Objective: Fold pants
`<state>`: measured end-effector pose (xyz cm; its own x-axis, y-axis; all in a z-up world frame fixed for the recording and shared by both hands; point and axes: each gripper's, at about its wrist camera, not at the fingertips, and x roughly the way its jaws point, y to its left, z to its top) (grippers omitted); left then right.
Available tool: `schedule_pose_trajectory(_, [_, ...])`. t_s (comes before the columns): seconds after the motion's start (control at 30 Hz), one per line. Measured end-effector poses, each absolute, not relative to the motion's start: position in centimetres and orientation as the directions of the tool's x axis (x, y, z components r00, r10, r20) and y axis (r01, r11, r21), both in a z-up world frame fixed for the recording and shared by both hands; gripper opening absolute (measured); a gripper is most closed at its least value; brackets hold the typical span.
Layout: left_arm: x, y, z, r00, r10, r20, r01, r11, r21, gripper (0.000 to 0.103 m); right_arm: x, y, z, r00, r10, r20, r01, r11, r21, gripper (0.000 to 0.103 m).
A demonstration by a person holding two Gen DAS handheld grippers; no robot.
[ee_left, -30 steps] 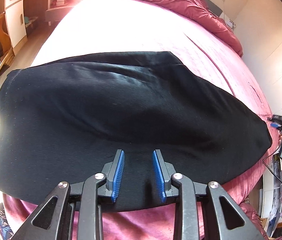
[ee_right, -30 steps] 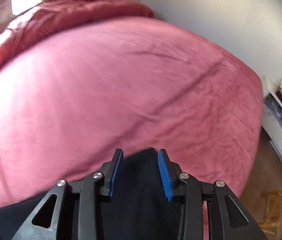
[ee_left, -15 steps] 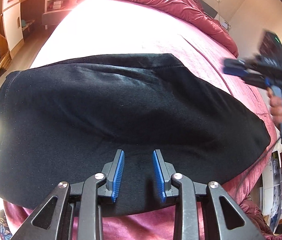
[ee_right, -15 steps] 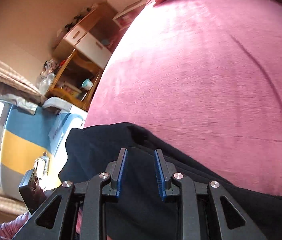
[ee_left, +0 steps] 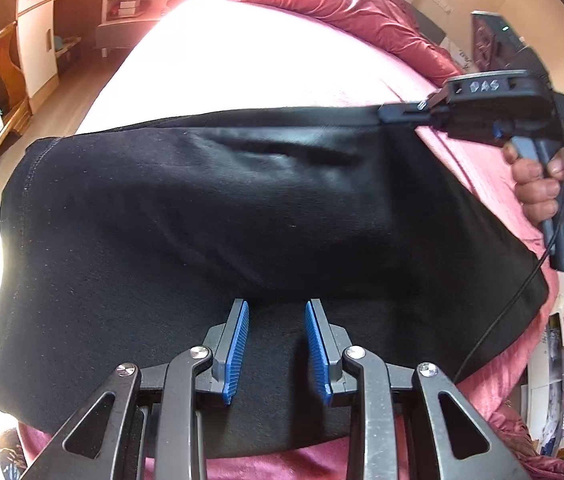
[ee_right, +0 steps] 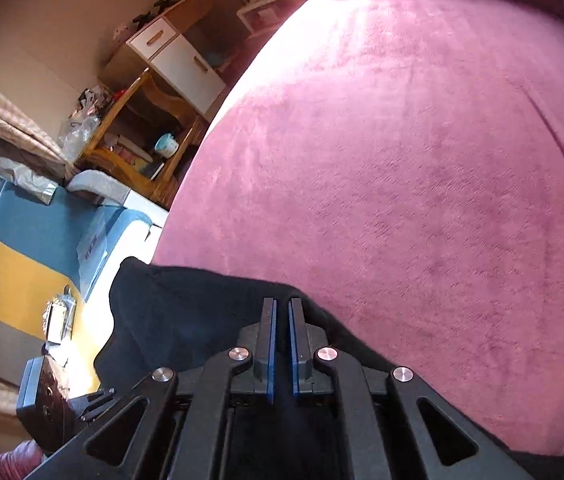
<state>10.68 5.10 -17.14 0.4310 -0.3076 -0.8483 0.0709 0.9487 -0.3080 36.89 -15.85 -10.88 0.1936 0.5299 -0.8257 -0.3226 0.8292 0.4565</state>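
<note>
Pink bedding covers the bed [ee_left: 266, 64], with a rumpled red quilt [ee_left: 345, 4] at its far end and wooden shelves [ee_right: 142, 120] off to the left. Across the near part of the bed lie the black pants [ee_left: 222, 220], spread flat in a broad dark band, soft and matte, with a few shallow wrinkles near the far edge and a stitched hem at the left.

Over the near edge of the pants hovers the left gripper [ee_left: 276, 344], its fingers set wide with nothing between them. At the far right corner the right gripper [ee_right: 282, 344] has its fingers drawn narrow on the pants' far edge; a thin gap shows, and cloth seems pinched there.

Likely risk: the pinch may hold only the top layer, so lifting could peel the layers apart and skew the fold. Thin cloth might also slip free.
</note>
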Motion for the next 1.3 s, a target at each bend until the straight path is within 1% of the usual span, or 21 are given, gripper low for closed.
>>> schedule_pose_trajectory(0.17, [11.4,5.2,-18.0,0.401,-0.312,-0.862,0.049,0.946,-0.319,0.030,38.3,-15.0,-14.9,0.165,0.421,-0.892,-0.282,0.887,0.366,0.004])
schedule_pose_trajectory(0.23, [11.4,5.2,-17.6,0.398,-0.309,-0.863,0.051,0.947,-0.316,0.030,38.4,-15.0,-15.3,0.178,0.434,-0.883,-0.259,0.886,0.384,0.005])
schedule_pose_trajectory(0.33, [11.8,5.1,-16.5,0.418,-0.332,-0.845,0.064,0.939,-0.338,0.030,38.4,-16.0,-14.2,0.183,0.476,-0.860,-0.237,0.870,0.431,0.008])
schedule_pose_trajectory(0.37, [11.9,5.3,-16.1,0.431,-0.327,-0.841,0.065,0.941,-0.333,0.030,38.3,-16.5,-13.6,0.190,0.492,-0.850,-0.229,0.864,0.449,0.014])
schedule_pose_trajectory(0.4, [12.0,5.6,-15.8,0.443,-0.319,-0.838,0.061,0.943,-0.327,0.030,38.1,-17.2,-13.0,0.202,0.493,-0.847,-0.213,0.866,0.453,0.024])
schedule_pose_trajectory(0.43, [12.1,5.9,-15.5,0.452,-0.321,-0.832,0.059,0.942,-0.332,0.030,37.8,-17.7,-12.3,0.223,0.490,-0.843,-0.206,0.869,0.450,0.028])
schedule_pose_trajectory(0.57, [12.9,7.0,-14.4,0.479,-0.319,-0.818,0.048,0.940,-0.339,0.031,35.3,-19.4,-9.6,0.284,0.513,-0.810,-0.208,0.858,0.470,0.028])
schedule_pose_trajectory(0.7, [14.6,6.5,-13.8,0.490,-0.321,-0.811,0.071,0.942,-0.330,0.031,31.2,-19.9,-8.5,0.291,0.529,-0.797,-0.230,0.848,0.478,0.028])
schedule_pose_trajectory(0.87, [17.6,6.0,-14.8,0.470,-0.274,-0.839,0.051,0.957,-0.284,0.031,29.5,-18.7,-11.7,0.274,0.457,-0.846,-0.168,0.889,0.426,0.028])
schedule_pose_trajectory(0.93, [18.4,6.5,-15.6,0.454,-0.244,-0.857,0.024,0.965,-0.262,0.031,30.1,-18.5,-13.1,0.286,0.396,-0.873,-0.131,0.918,0.373,0.028])
schedule_pose_trajectory(1.0, [18.9,6.9,-16.7,0.429,-0.244,-0.870,0.010,0.964,-0.266,0.031,31.1,-18.3,-14.5,0.294,0.361,-0.885,-0.089,0.932,0.351,0.021])
schedule_pose_trajectory(1.07, [19.0,7.0,-17.0,0.433,-0.248,-0.867,0.016,0.963,-0.268,0.031,31.9,-18.4,-15.0,0.299,0.352,-0.887,-0.063,0.935,0.350,0.020])
schedule_pose_trajectory(1.17, [18.0,8.0,-15.9,0.446,-0.254,-0.858,0.008,0.960,-0.280,0.032,31.9,-17.9,-14.5,0.308,0.337,-0.890,-0.079,0.941,0.329,0.020])
schedule_pose_trajectory(1.23, [17.0,9.6,-15.0,0.461,-0.273,-0.844,-0.019,0.948,-0.317,0.037,31.3,-17.9,-13.8,0.314,0.340,-0.886,-0.083,0.940,0.331,0.023])
schedule_pose_trajectory(1.27, [16.2,10.6,-14.5,0.467,-0.279,-0.839,-0.041,0.941,-0.335,0.037,30.9,-18.0,-13.4,0.321,0.333,-0.886,-0.079,0.942,0.325,0.024])
schedule_pose_trajectory(1.3, [15.6,11.3,-14.2,0.474,-0.282,-0.834,-0.063,0.934,-0.352,0.038,30.5,-17.8,-12.9,0.331,0.326,-0.885,-0.079,0.945,0.319,0.027])
